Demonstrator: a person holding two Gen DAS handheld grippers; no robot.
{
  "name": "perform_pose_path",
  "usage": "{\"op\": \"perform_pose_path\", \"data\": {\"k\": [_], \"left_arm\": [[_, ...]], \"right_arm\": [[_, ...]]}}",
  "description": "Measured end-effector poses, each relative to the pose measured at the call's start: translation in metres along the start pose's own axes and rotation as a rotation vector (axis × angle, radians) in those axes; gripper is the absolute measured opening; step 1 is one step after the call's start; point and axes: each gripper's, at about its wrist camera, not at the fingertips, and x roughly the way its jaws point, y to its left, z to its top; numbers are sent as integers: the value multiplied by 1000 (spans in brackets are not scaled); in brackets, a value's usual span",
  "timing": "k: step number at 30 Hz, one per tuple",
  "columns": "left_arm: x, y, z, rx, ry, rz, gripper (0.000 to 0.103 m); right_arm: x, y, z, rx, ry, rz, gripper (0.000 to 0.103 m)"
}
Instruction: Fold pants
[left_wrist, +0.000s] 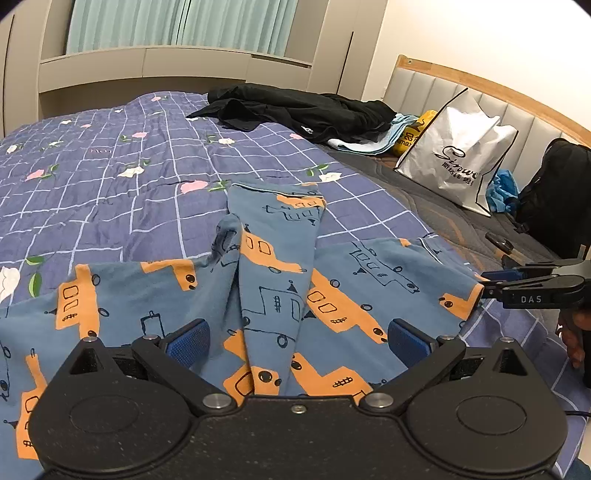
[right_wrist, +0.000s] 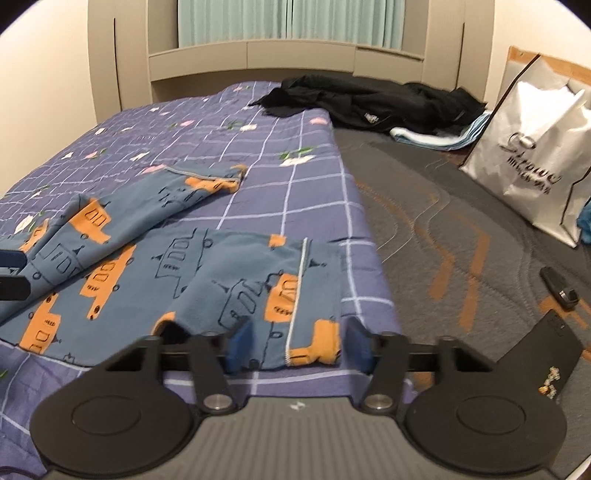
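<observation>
Pants (left_wrist: 280, 295) in blue cloth with an orange vehicle print are being found spread on the bed (left_wrist: 110, 206), over a purple checked quilt (right_wrist: 295, 184), with one leg already doubled back toward the middle and the other leg end lying flat near the quilt's edge.

Left gripper (left_wrist: 295, 341) is being held low over the middle of the garment — its fingers (left_wrist: 188, 341) are standing spread, with cloth lying between them but not being pressed.

Right gripper (right_wrist: 293, 343) is being set at the hem of the flat leg, where the white piping runs. Its fingers (right_wrist: 240, 341) are being seen part-way drawn in, one on each side of the hem; whether cloth is actually being squeezed cannot be told from the right wrist view, as a gap is showing between the pads. In the left wrist view the right gripper is being seen at the leg's outer corner.

Step in hand, as judged: a grasp on the leg end is being taken, ahead of a fold.

Next move, as judged — the pinch is needing to be completed on both layers of the hem, then the end is needing to be lifted and carried across toward the waist, with the left fingers likely being closed on the middle to anchor it.

Black clothing (left_wrist: 303, 110) and a white bag (left_wrist: 454, 155) are lying well apart from the work.
</observation>
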Motion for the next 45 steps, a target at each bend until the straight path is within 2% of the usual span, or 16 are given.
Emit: {"op": "perform_pose_path", "data": {"k": [1, 3, 10, 12, 15, 20, 25, 28, 31, 32, 35, 36, 38, 41, 45], "left_arm": [[0, -1, 0, 1, 0, 3, 102], [-1, -2, 0, 2, -1, 6, 102], [0, -2, 2, -11, 15, 32, 102], [0, 0, 3, -33, 14, 27, 102], [0, 2, 4, -61, 13, 25, 102], [0, 4, 5, -74, 10, 22, 102], [0, 6, 5, -78, 8, 23, 102], [0, 6, 4, -75, 8, 22, 102], [0, 7, 4, -70, 8, 21, 102], [0, 7, 4, -70, 8, 19, 102], [-1, 7, 4, -69, 6, 10, 102], [-1, 7, 4, -69, 7, 5, 102], [-1, 7, 5, -70, 7, -8, 102], [-4, 8, 5, -76, -13, -31, 101], [-4, 11, 6, -104, -24, -53, 92]], "right_arm": [[1, 0, 0, 1, 7, 3, 47], [3, 0, -1, 1, 20, 8, 35], [4, -17, -1, 100, 37, 39, 35], [5, -16, -1, 86, 43, 23, 22], [3, -11, 1, 44, 34, 10, 15], [-6, -12, 12, -33, -17, -88, 14], [4, -14, 16, -62, 15, -95, 15], [14, -12, 12, -71, 61, -107, 23], [10, -11, 11, -68, 41, -124, 50], [7, -11, 13, -71, 29, -127, 64], [1, -6, 21, -105, -12, -133, 76], [0, -4, 25, -115, -27, -123, 86], [0, 2, 36, -123, -47, -82, 92], [7, 18, 56, -155, -57, 16, 96], [21, 54, 90, -247, -68, 145, 97]]}}
